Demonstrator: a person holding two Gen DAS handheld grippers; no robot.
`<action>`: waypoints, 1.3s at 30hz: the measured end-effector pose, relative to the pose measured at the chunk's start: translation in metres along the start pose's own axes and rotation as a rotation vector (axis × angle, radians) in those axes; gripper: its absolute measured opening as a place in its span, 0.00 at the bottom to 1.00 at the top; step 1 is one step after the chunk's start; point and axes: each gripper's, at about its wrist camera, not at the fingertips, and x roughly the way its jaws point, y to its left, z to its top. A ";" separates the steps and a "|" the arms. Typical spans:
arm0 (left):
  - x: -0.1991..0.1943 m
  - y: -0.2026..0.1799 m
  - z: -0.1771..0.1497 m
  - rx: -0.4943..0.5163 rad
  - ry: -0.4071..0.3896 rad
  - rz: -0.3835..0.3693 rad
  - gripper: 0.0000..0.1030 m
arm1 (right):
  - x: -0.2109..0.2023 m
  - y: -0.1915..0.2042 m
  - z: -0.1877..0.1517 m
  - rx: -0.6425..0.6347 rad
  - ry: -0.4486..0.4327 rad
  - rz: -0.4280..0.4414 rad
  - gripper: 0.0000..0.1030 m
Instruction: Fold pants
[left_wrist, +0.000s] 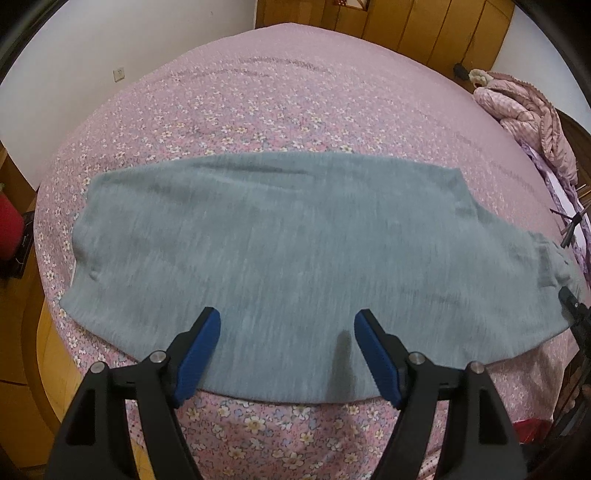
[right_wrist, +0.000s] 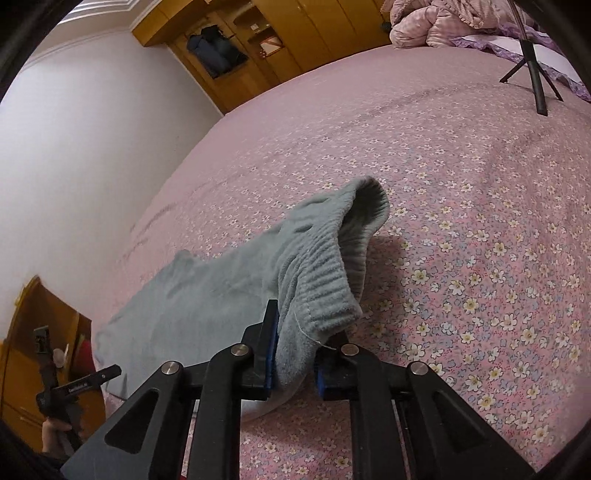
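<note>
Grey knit pants (left_wrist: 280, 251) lie spread across a pink flowered bedspread (left_wrist: 258, 110). My left gripper (left_wrist: 287, 321) hovers open above their near edge, blue pads wide apart, with nothing pinched. My right gripper (right_wrist: 306, 332) is shut on the ribbed cuff end of the pants (right_wrist: 325, 266) and holds it lifted off the bed; the cuff opening droops forward. The rest of the pants (right_wrist: 177, 306) trails down to the left onto the bedspread (right_wrist: 443, 184). The right gripper's black tip (left_wrist: 570, 304) shows at the pants' right end in the left wrist view.
A pink quilted jacket (left_wrist: 524, 110) is heaped at the bed's far right. A black tripod (right_wrist: 532, 62) stands on the bed. Wooden wardrobes (right_wrist: 280, 40) line the far wall. The left gripper held by a hand (right_wrist: 55, 428) shows at the lower left.
</note>
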 end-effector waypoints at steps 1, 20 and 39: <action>0.000 -0.001 0.000 0.004 0.003 0.001 0.77 | -0.001 0.000 0.000 -0.002 0.001 0.004 0.16; -0.007 -0.002 -0.006 0.025 -0.008 0.015 0.97 | -0.016 0.065 0.013 -0.244 -0.023 0.070 0.15; -0.022 0.037 -0.010 -0.069 -0.040 0.013 0.97 | 0.031 0.204 0.010 -0.524 0.060 0.295 0.06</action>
